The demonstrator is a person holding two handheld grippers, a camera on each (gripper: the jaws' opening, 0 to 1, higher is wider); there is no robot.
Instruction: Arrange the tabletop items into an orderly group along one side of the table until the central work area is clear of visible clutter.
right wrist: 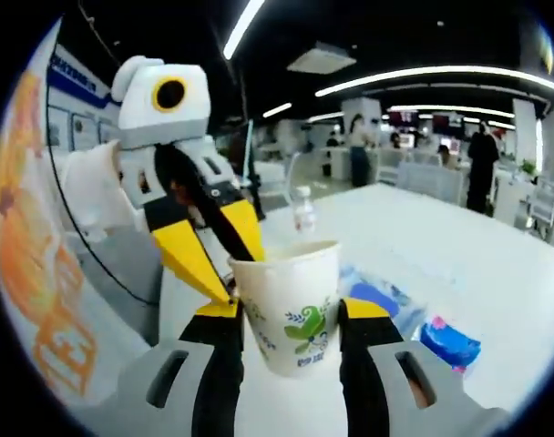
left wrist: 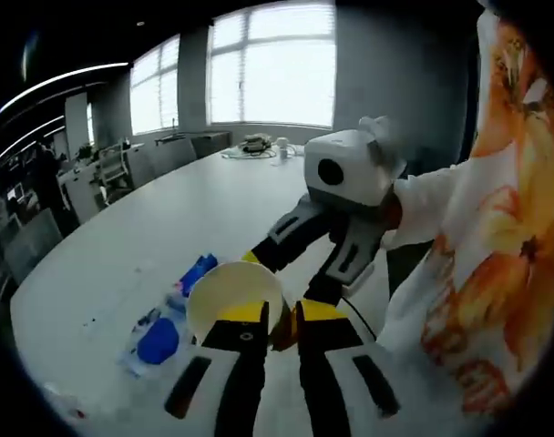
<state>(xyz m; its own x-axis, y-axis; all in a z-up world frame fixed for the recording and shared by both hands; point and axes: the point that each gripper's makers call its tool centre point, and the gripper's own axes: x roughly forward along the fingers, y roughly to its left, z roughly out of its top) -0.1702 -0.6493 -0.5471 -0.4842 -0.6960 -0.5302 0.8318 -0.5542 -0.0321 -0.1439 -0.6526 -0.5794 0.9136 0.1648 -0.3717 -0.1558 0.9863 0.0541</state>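
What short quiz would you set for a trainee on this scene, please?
1. True or false: the paper cup lies tipped on its side.
2. What pinches the cup's rim? A) the left gripper B) a bare hand C) a spoon
3. What colour is the small packet on the table?

Key: 1 false, it is held upright; 2 A; 3 blue.
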